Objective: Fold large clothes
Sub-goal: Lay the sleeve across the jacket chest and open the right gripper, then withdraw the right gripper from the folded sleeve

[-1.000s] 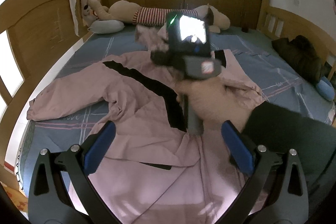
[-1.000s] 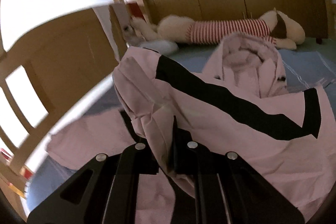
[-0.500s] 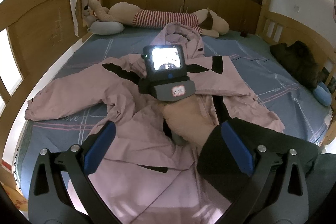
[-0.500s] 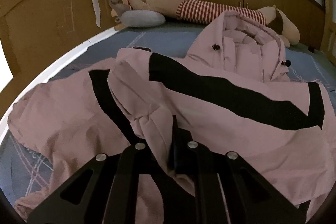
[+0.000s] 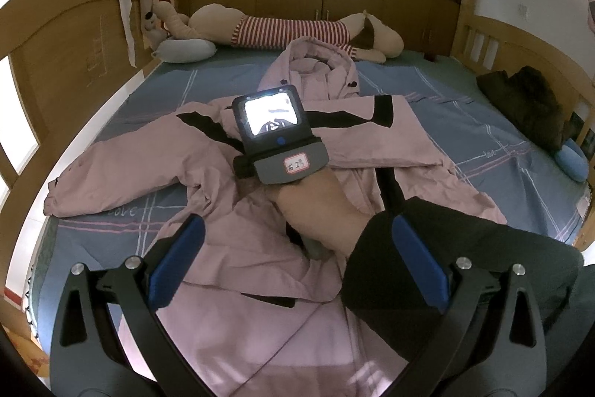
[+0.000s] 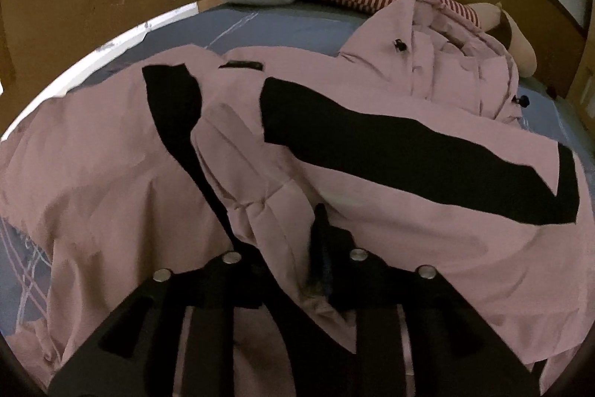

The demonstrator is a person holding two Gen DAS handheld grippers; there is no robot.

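While the large pink padded jacket with black stripes (image 5: 260, 211) lies spread across the blue plaid-lined bed sheet (image 5: 483, 121), its hood pointing toward the headboard end, both tools are over it. The left gripper (image 5: 297, 259), with blue pads on black fingers (image 5: 178, 259), hangs above the jacket's lower hem with its jaws spread wide and nothing between them. The right gripper (image 6: 293, 248) sits low against the middle of the jacket, its jaws drawn close together with a raised fold of pink fabric pinched between them, just beside a black stripe. From the left camera, the person's right hand (image 5: 319, 211) grips that tool's handle, a lit screen on its back, the black sleeve reaching in from the right. One jacket sleeve stretches out toward the left edge of the bed. A long tan plush dog in a red-and-white striped shirt (image 5: 282, 32) lies along the far end, a grey pillow (image 5: 186, 50) beside it, and a dark garment (image 5: 528, 106) is heaped near the right rail.
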